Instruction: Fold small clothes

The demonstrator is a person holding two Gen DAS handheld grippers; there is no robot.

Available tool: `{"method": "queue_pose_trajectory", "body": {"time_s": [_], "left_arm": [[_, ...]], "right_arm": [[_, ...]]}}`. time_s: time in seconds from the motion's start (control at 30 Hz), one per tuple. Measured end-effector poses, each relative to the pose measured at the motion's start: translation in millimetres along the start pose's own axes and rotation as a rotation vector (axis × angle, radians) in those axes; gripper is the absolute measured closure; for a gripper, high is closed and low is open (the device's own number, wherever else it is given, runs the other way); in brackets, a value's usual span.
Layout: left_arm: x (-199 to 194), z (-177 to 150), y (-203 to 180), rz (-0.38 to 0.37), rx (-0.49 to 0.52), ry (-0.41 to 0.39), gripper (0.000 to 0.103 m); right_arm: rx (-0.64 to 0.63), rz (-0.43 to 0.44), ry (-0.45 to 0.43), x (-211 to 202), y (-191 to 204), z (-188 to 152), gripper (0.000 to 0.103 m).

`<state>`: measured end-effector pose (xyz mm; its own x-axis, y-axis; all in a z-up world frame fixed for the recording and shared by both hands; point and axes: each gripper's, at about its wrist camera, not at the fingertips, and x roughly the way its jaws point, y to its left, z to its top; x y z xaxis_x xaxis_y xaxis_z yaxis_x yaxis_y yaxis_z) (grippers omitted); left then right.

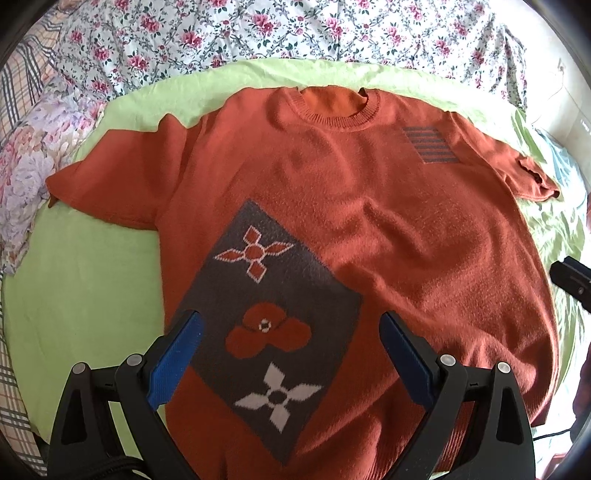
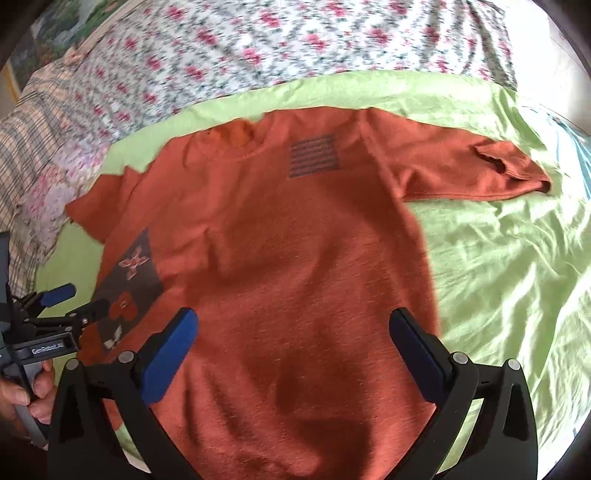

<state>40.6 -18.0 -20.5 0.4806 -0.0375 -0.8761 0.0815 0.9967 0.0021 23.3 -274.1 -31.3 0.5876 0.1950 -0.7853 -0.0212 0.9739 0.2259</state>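
Note:
An orange short-sleeved knit top [image 1: 369,229] lies flat and face up on a light green sheet [image 1: 85,280], collar far from me. It has a grey patch with flower motifs [image 1: 273,317] on its lower left and a small striped patch [image 1: 430,144] near the right shoulder. My left gripper [image 1: 290,354] is open and empty, hovering above the grey patch near the hem. My right gripper [image 2: 293,350] is open and empty above the top's lower right body [image 2: 295,258]. The left gripper also shows in the right wrist view [image 2: 75,301]. The right sleeve [image 2: 480,170] lies spread out.
A floral bedspread [image 1: 258,29] covers the far side of the bed. A plaid cloth [image 2: 40,122] and a pale flowered cloth [image 1: 26,166] lie at the left. Wrinkled green sheet [image 2: 509,277] extends to the right of the top.

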Motion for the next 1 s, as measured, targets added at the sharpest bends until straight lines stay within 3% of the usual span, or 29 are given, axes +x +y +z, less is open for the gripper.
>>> {"method": "queue_pose_trajectory", "body": {"time_s": [0.23,0.47,0.73,0.93,1.0], "left_arm": [[16.8,27.3,-4.2,0.024,0.001,0.001,0.006],[37.7,53.0,-1.2,0.047,-0.040,0.035,0.006],[69.0,71.5,-11.0,0.043,-0.068,0.102,0.007],[88.6,81.9,-19.0,0.038,-0.067,0.130,0.006],[92.3,83.3,-19.9,0.035,-0.068,0.138,0.006]], "right_arm": [[0.058,-0.098,-0.019,0.3,-55.1,26.1,0.000],[0.120,-0.190,-0.067,9.4,-142.7,79.9,0.001],[0.030,-0.282,-0.067,55.4,-210.8,151.8,0.010],[-0.031,-0.363,0.095,100.2,-244.1,168.9,0.034],[-0.013,-0.370,0.084,97.4,-249.6,171.8,0.063]]}}
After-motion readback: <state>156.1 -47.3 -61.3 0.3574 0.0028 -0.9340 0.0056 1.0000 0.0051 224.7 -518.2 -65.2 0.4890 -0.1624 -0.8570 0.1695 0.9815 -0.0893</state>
